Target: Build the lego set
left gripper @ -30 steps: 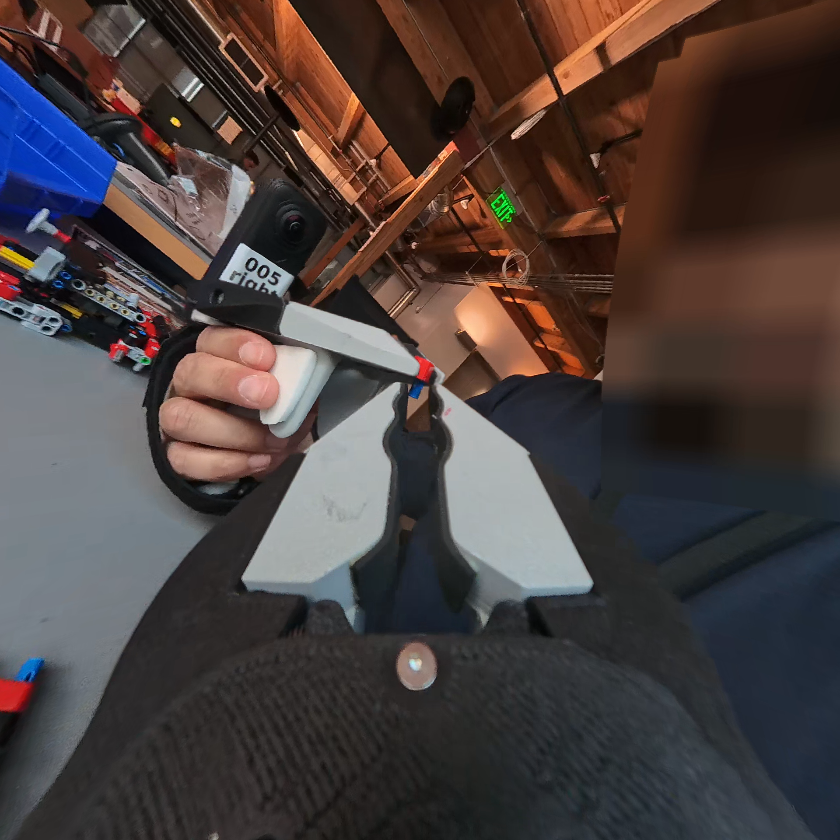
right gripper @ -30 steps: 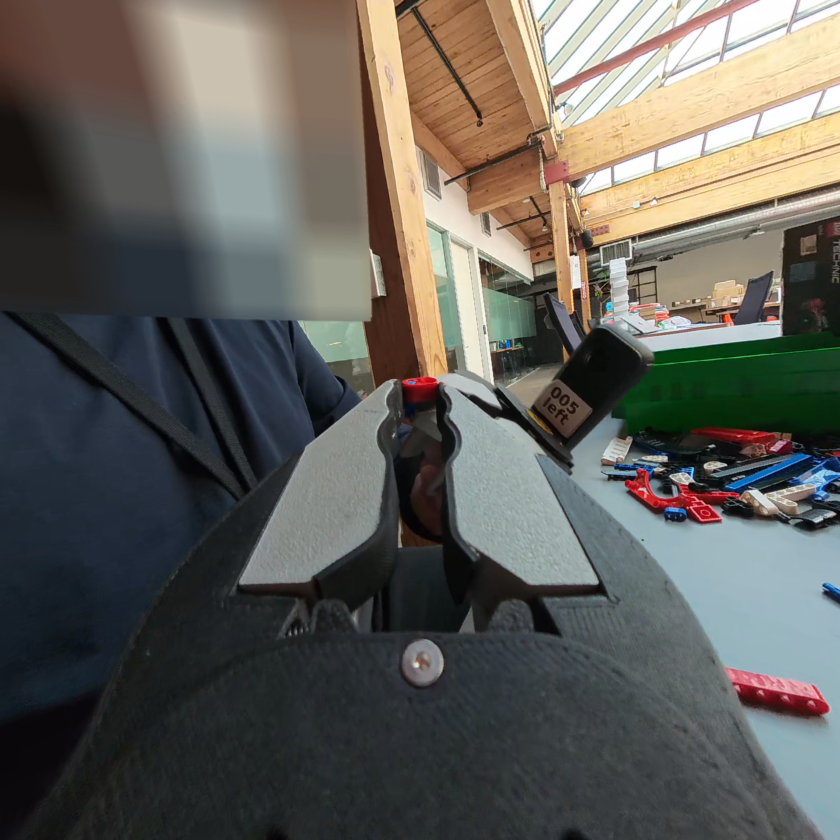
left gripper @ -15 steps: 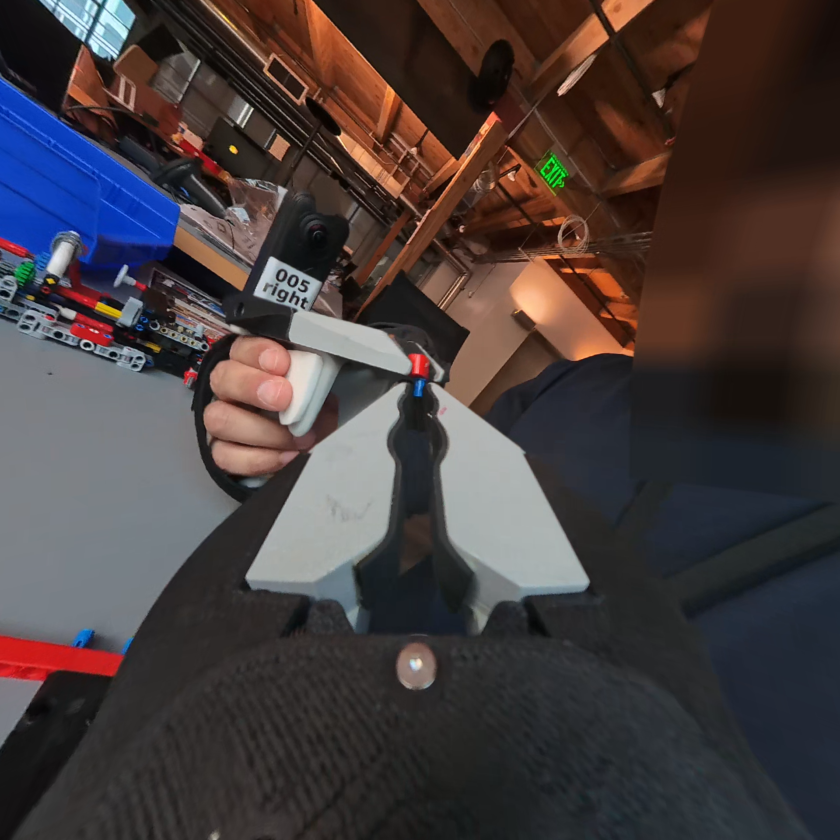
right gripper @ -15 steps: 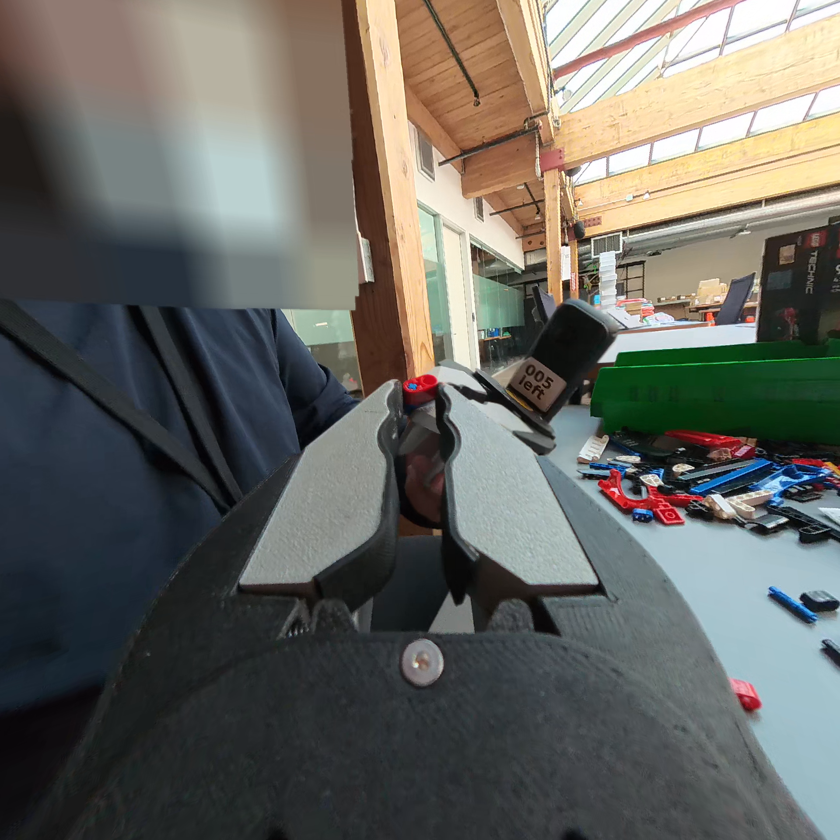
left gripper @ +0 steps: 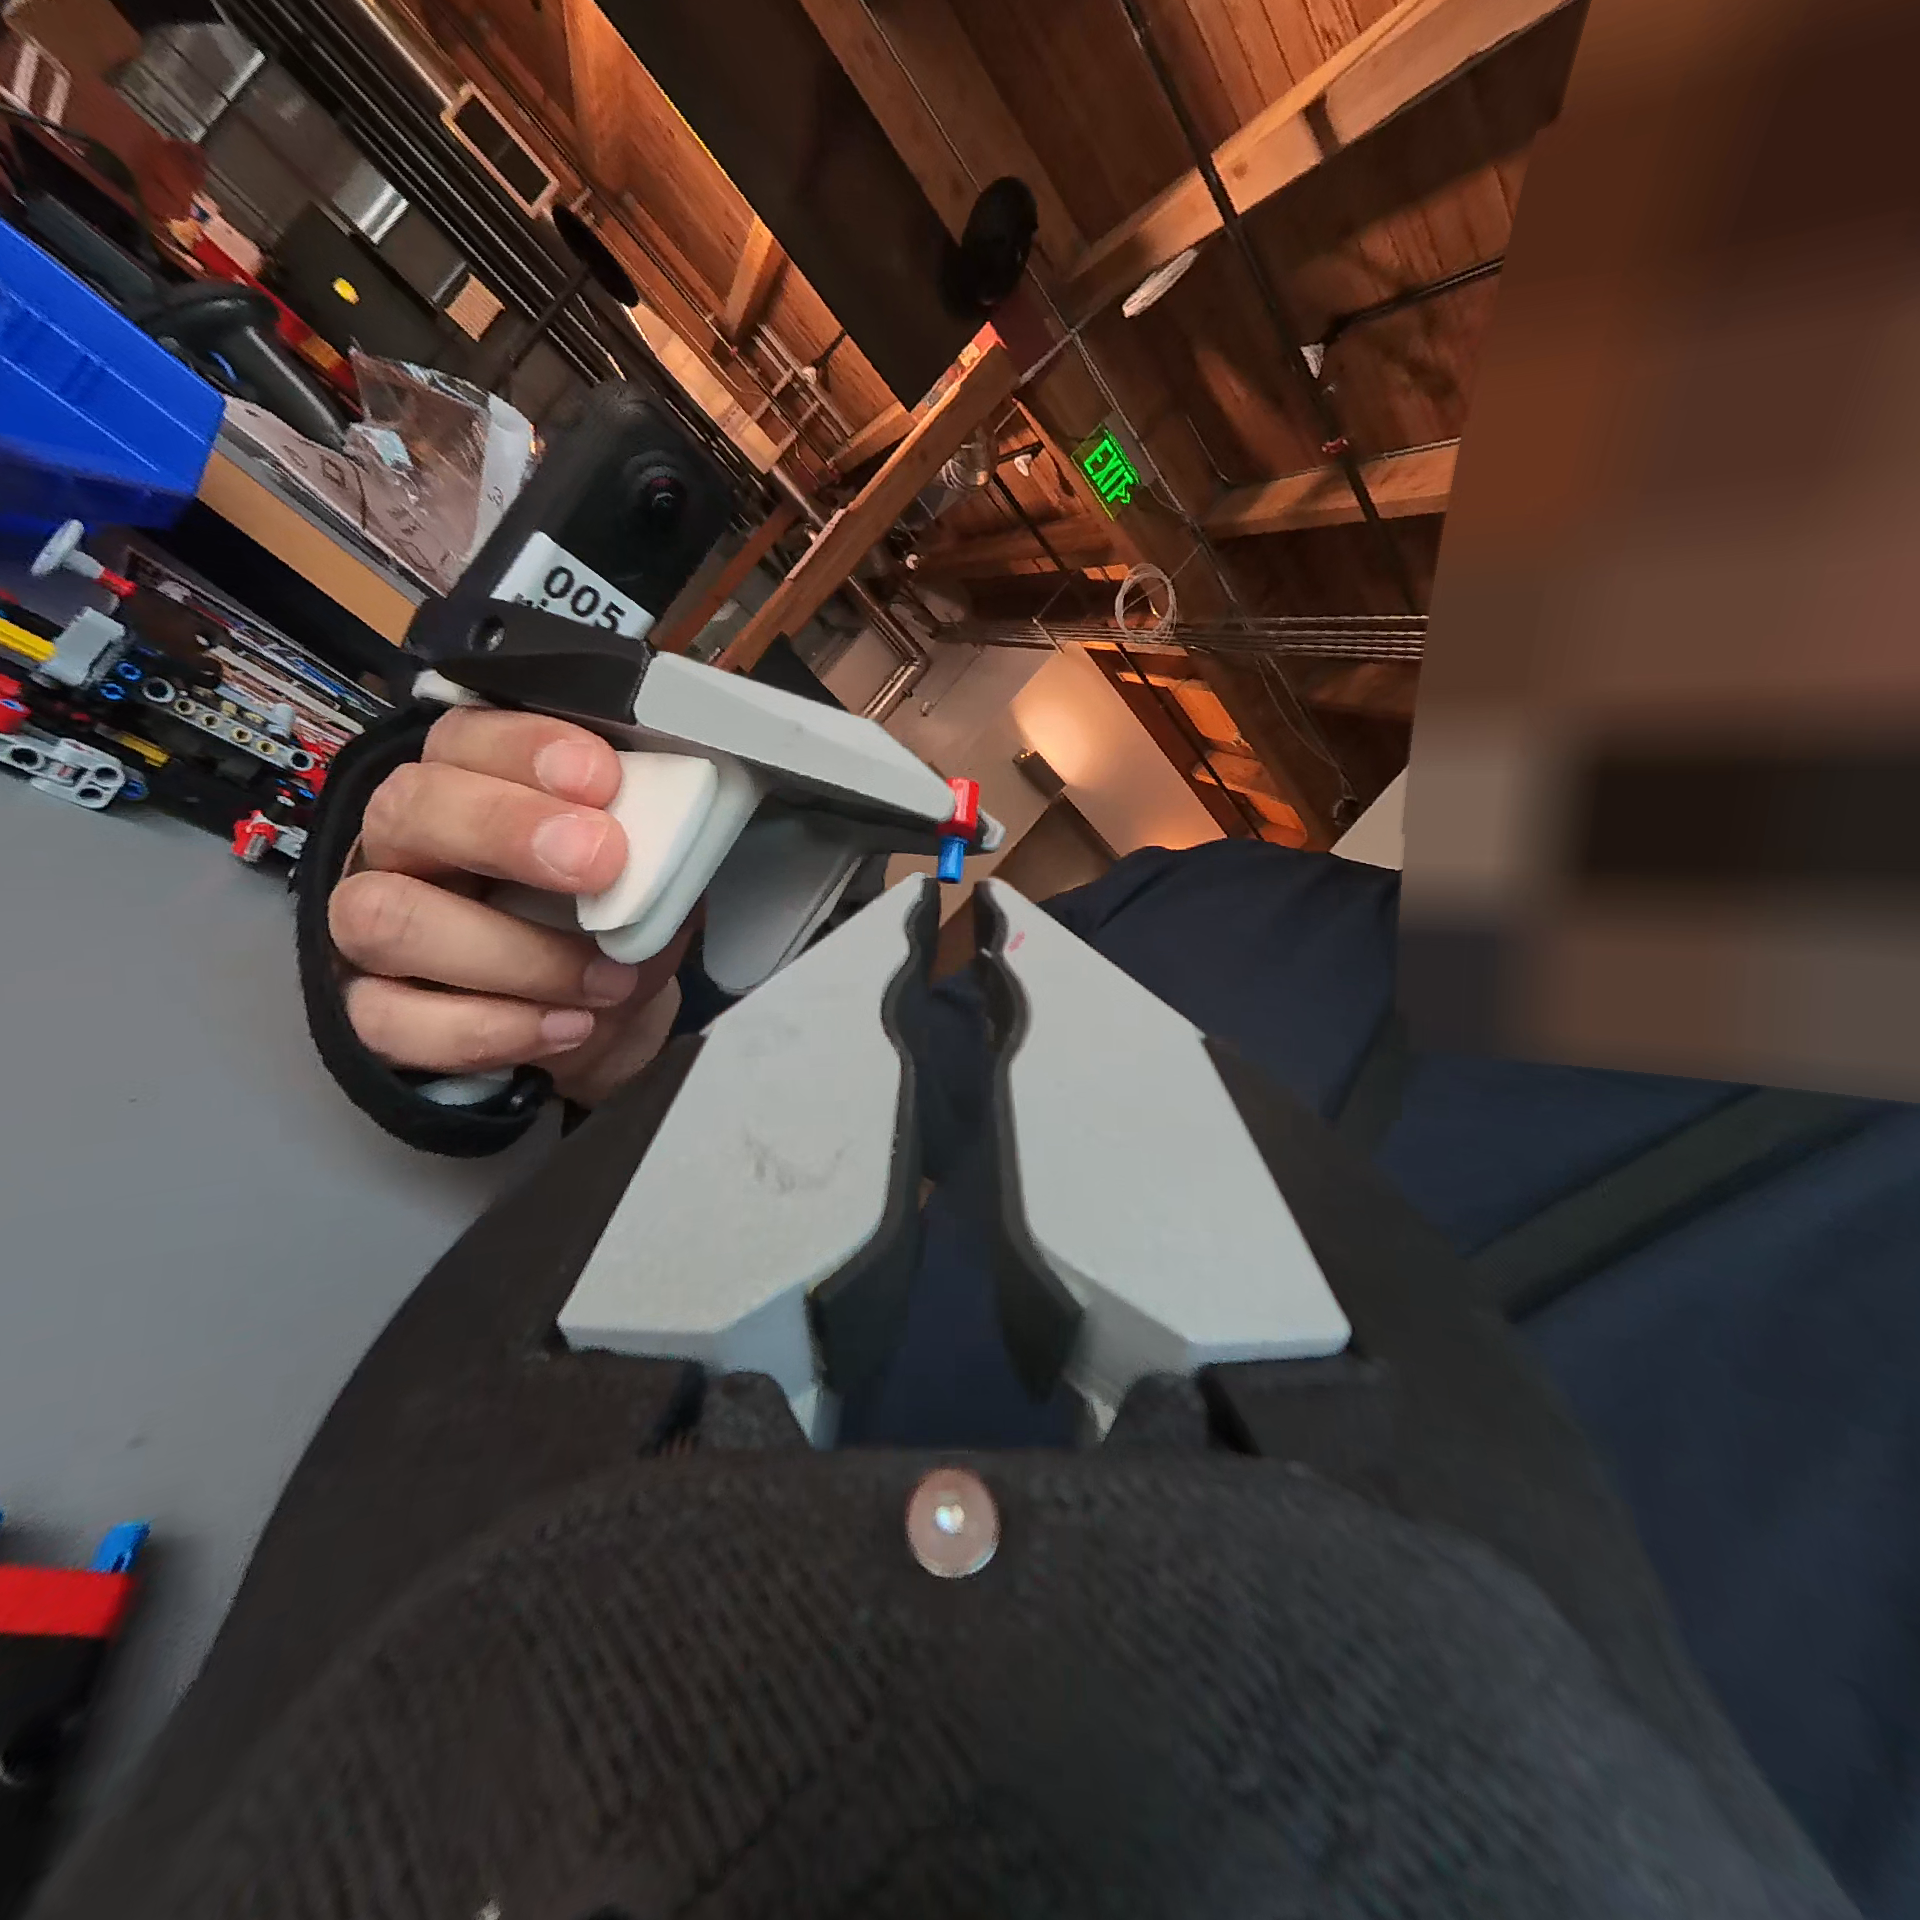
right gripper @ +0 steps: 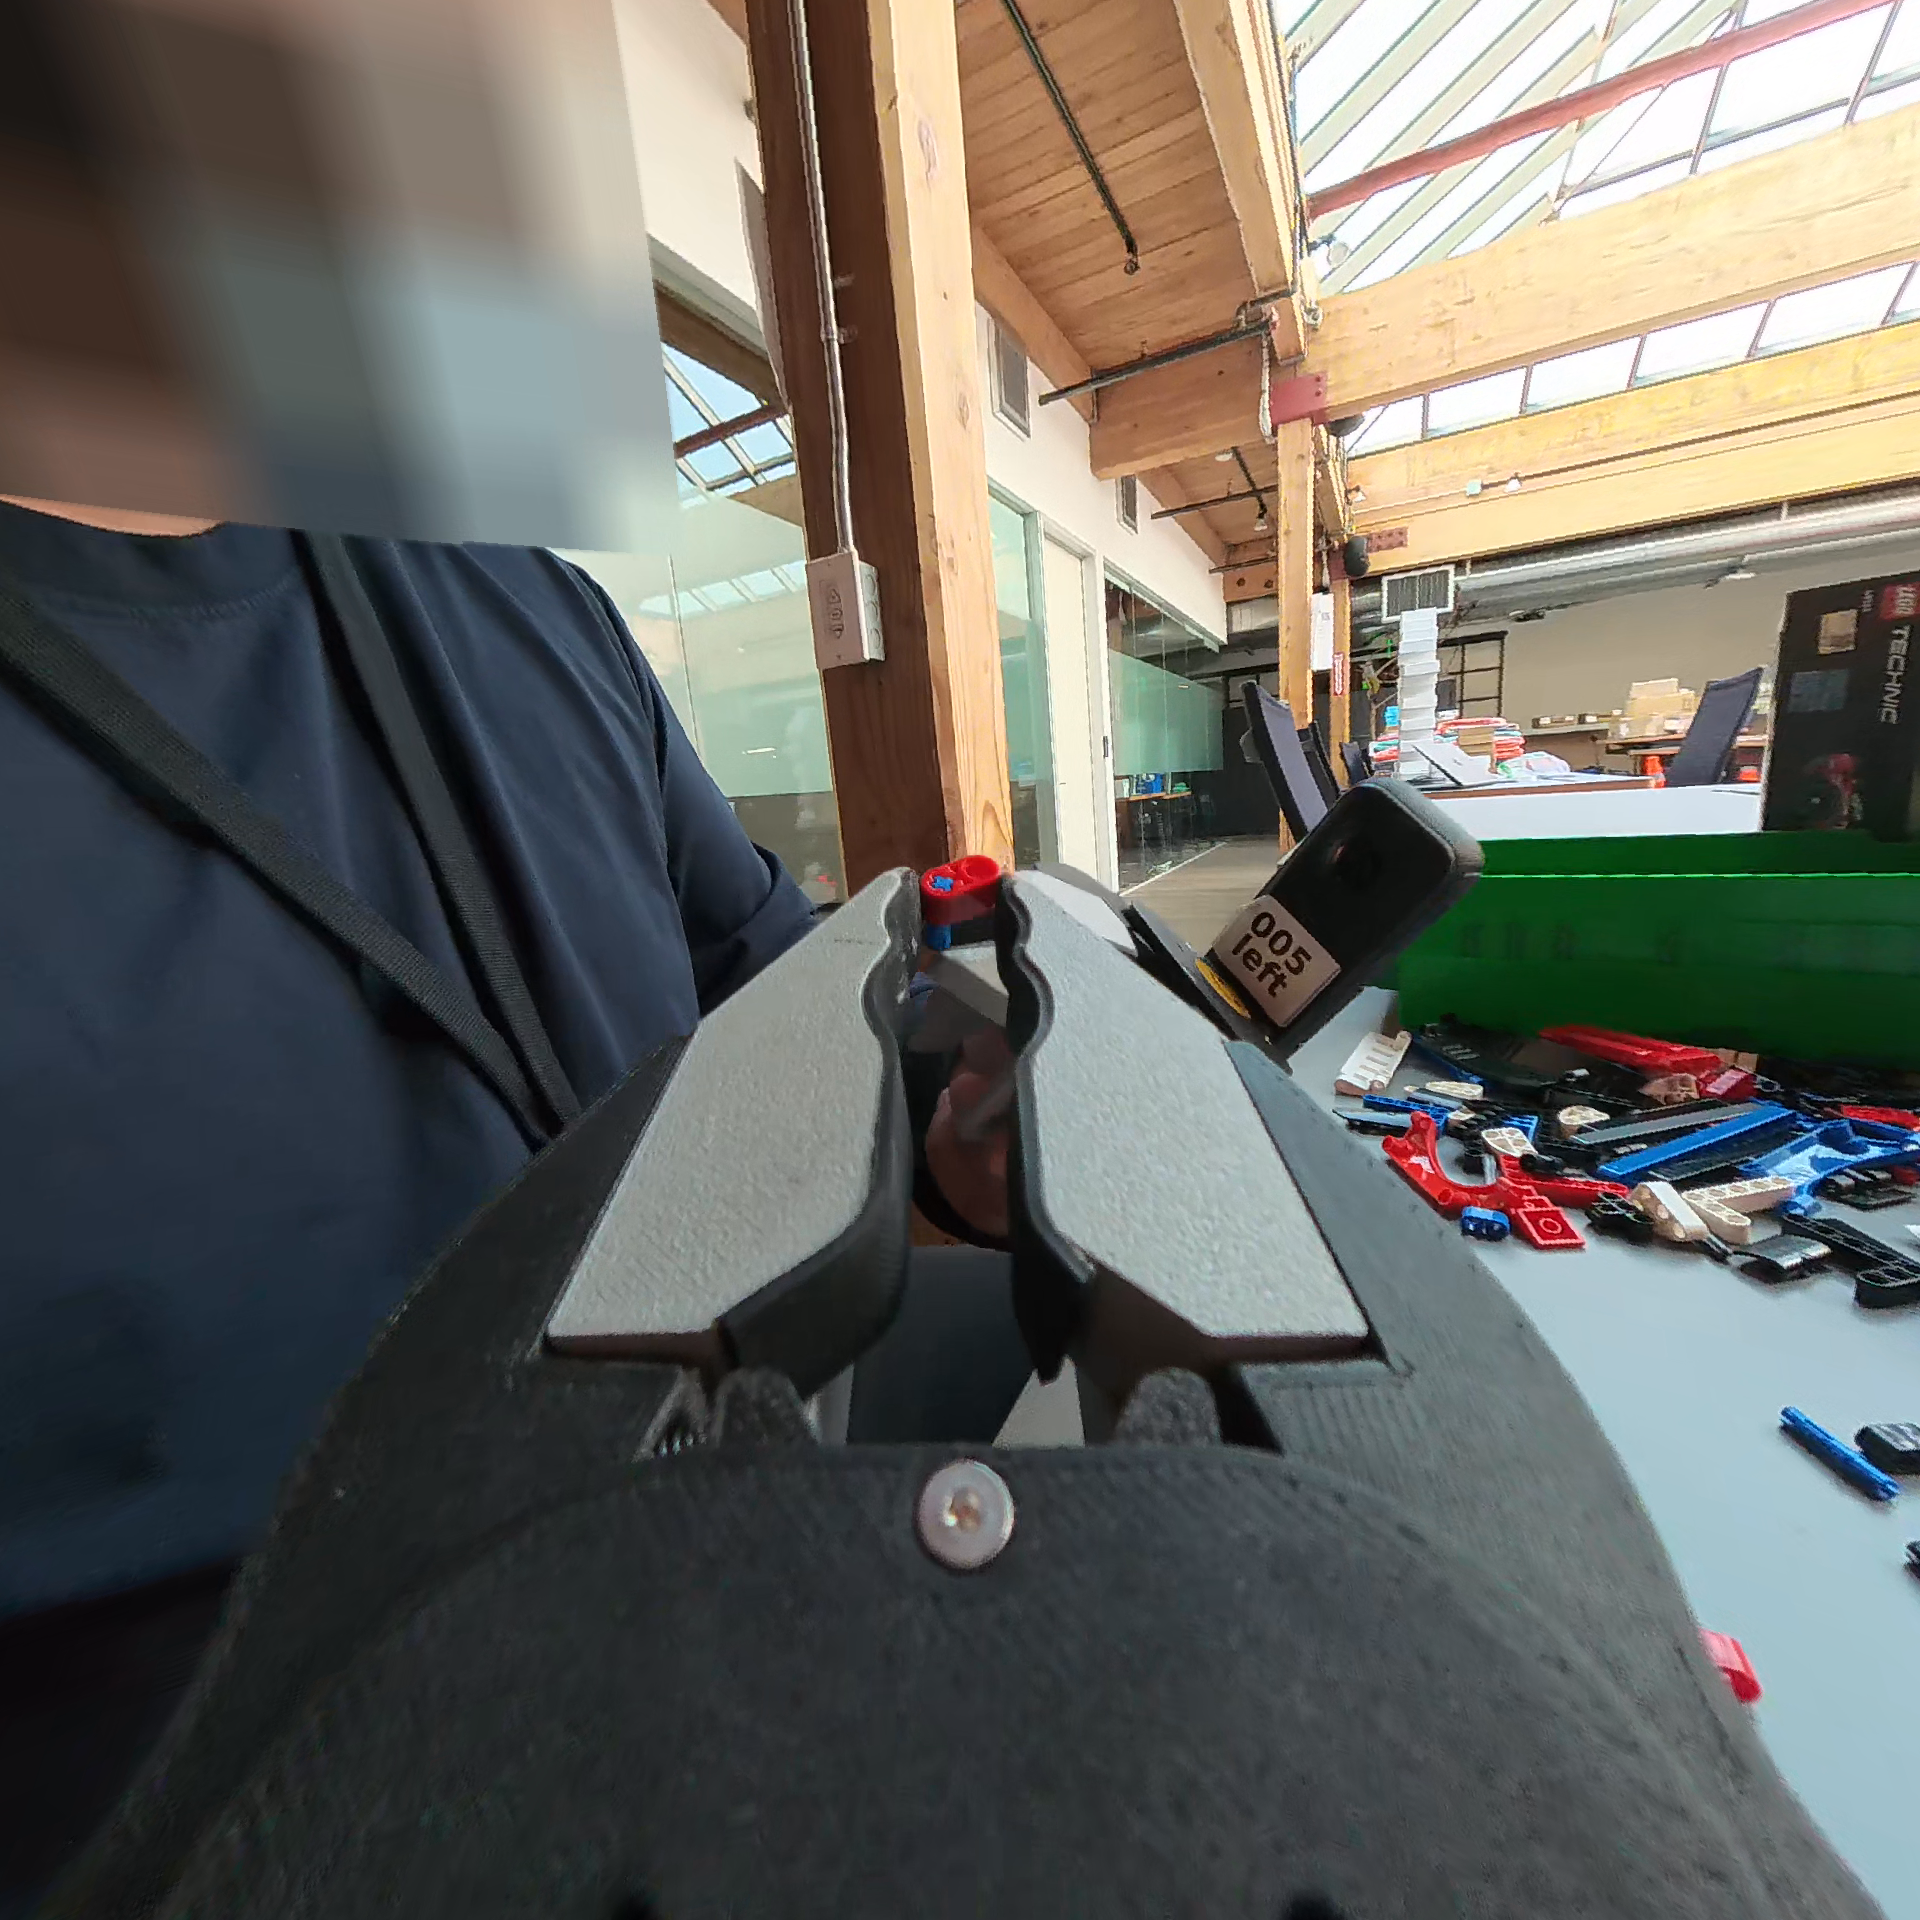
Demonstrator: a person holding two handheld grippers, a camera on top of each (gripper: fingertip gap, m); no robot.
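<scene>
In the right wrist view my right gripper [right gripper: 961,902] is shut on a small red connector piece [right gripper: 961,891] with a blue pin [right gripper: 938,937] stuck in it and pointing down. The left wrist view shows the same: the right gripper [left gripper: 966,823] pinches the red piece [left gripper: 962,803], and the blue pin [left gripper: 948,860] hangs below it. My left gripper [left gripper: 951,899] sits just under the pin's tip. Its fingertips [left gripper: 914,896] stand slightly apart with nothing between them. Both grippers are held above the grey table [left gripper: 156,1143], close to a person's dark blue shirt [right gripper: 260,935].
A blue bin [left gripper: 83,416] and a row of building pieces [left gripper: 156,707] lie at the left. A green bin [right gripper: 1662,935] and a pile of red, blue and black pieces [right gripper: 1662,1143] lie at the right. A blue axle [right gripper: 1834,1465] lies nearer.
Half a second ago my left fingertips were closed on the blue pin under the red piece. They have since parted a little and dropped just below it. The pin stays in the red piece.
</scene>
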